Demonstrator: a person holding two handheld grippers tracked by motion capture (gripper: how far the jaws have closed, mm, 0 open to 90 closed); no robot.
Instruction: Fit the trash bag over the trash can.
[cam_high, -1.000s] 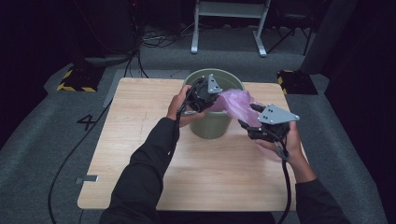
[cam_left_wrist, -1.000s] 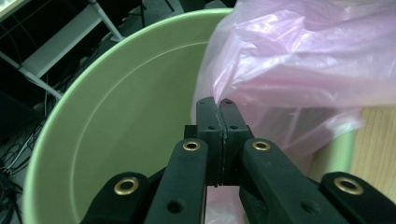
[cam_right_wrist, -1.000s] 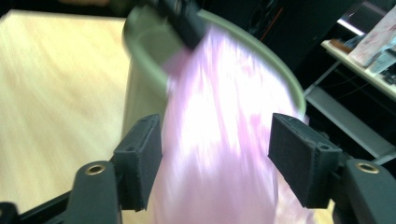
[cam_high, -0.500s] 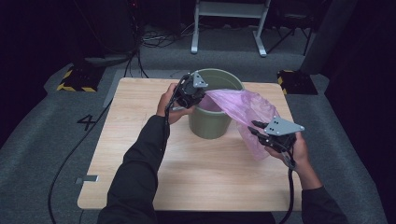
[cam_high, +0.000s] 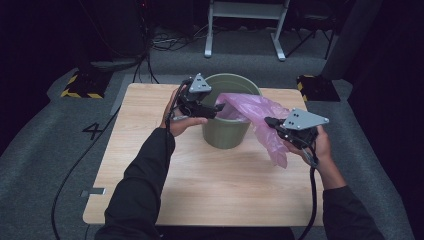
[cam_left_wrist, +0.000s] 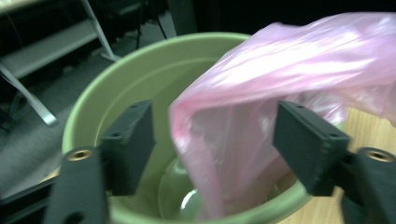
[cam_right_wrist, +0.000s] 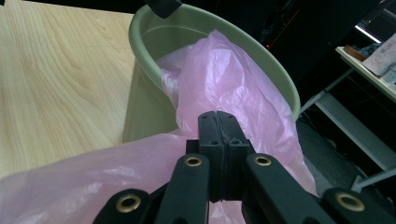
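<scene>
A green bin (cam_high: 227, 135) stands on the wooden table (cam_high: 150, 165), toward the back. A pink plastic bag (cam_high: 260, 107) hangs out of it over the right rim. My left gripper (cam_high: 220, 107) hovers at the bin's left rim. Its jaws have just been opening and stand open, with the bag's edge (cam_left_wrist: 289, 60) loose between them above the bin's inside (cam_left_wrist: 116, 79). My right gripper (cam_high: 270, 121) is right of the bin. Its jaws have just been closing, and it (cam_right_wrist: 218, 126) is now shut on the bag (cam_right_wrist: 224, 74) near the bin's wall (cam_right_wrist: 144, 107).
The table has bare wood in front of the bin and to its left. Behind it on the grey floor are a white metal stand (cam_high: 245, 30), cables (cam_high: 150, 47) and two yellow-and-black striped blocks (cam_high: 82, 85). A "4" (cam_high: 95, 131) marks the floor at the left.
The left gripper moved left to the bin's rim and opened, letting the bag's edge go. The right gripper drew away to the right with the bag stretched after it.
</scene>
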